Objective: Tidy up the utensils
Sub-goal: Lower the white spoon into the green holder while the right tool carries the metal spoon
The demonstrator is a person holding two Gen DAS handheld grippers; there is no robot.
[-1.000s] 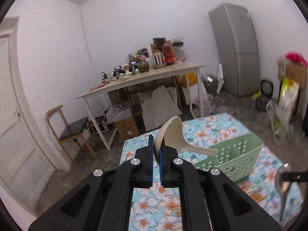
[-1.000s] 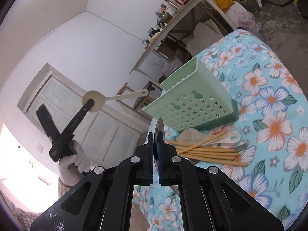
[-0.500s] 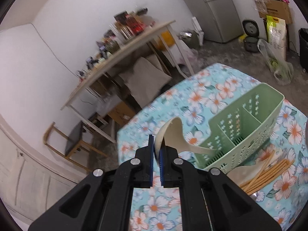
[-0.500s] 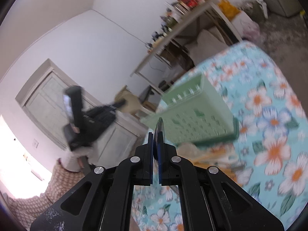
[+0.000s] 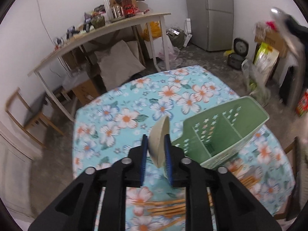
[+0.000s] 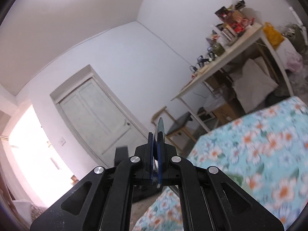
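My left gripper (image 5: pixel 156 144) is shut on a cream plastic spoon (image 5: pixel 158 140), holding it by the bowl above the floral tablecloth (image 5: pixel 125 115), just left of the green divided utensil basket (image 5: pixel 225 132). Wooden chopsticks (image 5: pixel 167 207) lie on the cloth in front of the basket. My right gripper (image 6: pixel 157 134) is shut on a metal spoon (image 6: pixel 160 129), seen edge-on, raised and pointing at the wall and door. It also shows blurred at the top right of the left wrist view (image 5: pixel 288 30).
A long white desk (image 5: pixel 100 32) with clutter stands behind the table, with a wooden chair (image 5: pixel 28 113) to its left. A grey fridge (image 5: pixel 211 13) and boxes and bags (image 5: pixel 265 55) are at the back right. A white door (image 6: pixel 96 119) is on the left wall.
My left gripper has moved closer over the basket and the spoon now shows edge-on. My right gripper has lifted and swung away, so the basket has left its view.
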